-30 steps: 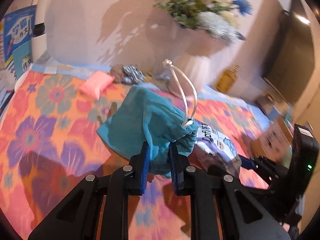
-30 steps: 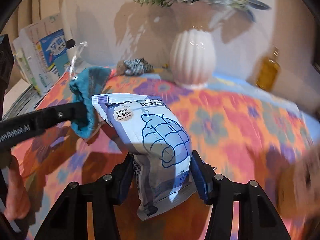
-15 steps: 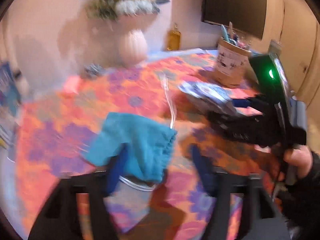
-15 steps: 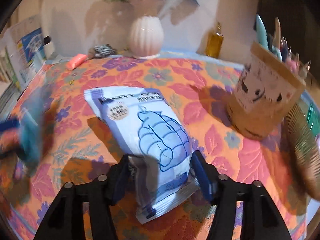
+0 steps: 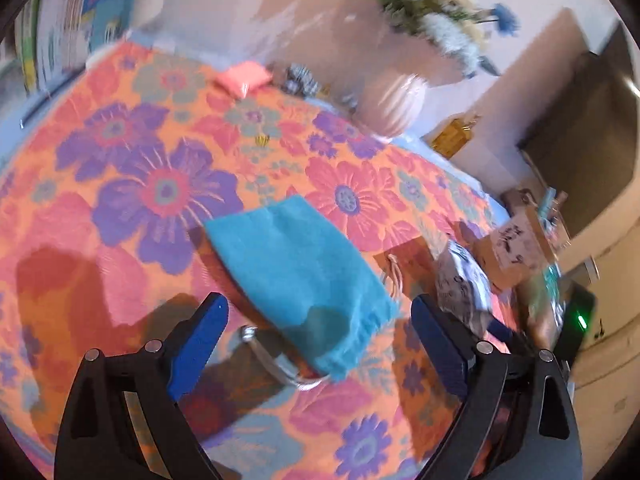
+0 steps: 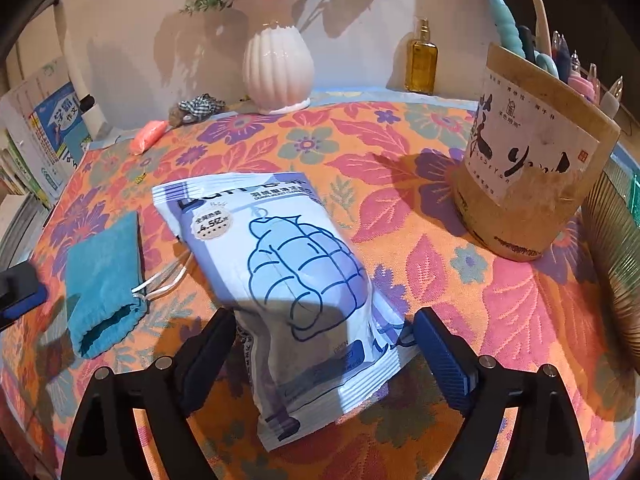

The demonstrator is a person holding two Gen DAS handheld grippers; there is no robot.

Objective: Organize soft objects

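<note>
A teal drawstring pouch [image 5: 298, 280] lies flat on the flowered tablecloth [image 5: 132, 200], between the wide-open fingers of my left gripper [image 5: 316, 332], which holds nothing. The pouch also shows at the left of the right wrist view [image 6: 102, 284]. A white and blue soft packet [image 6: 288, 280] lies on the cloth with its near end between the open fingers of my right gripper [image 6: 324, 344]; whether the pads touch it I cannot tell. The packet shows at the right of the left wrist view [image 5: 460, 284].
A cardboard pen holder [image 6: 532, 172] stands at the right. A ribbed white vase [image 6: 278, 68] with flowers and an amber bottle [image 6: 420, 60] stand at the back. A pink soft pad [image 6: 150, 136] and checked scrunchie [image 6: 200, 106] lie back left. Books [image 6: 52, 136] stand at the left edge.
My left gripper opened and let the teal pouch down onto the cloth. My right gripper lowered the packet onto the table and its fingers have spread wider.
</note>
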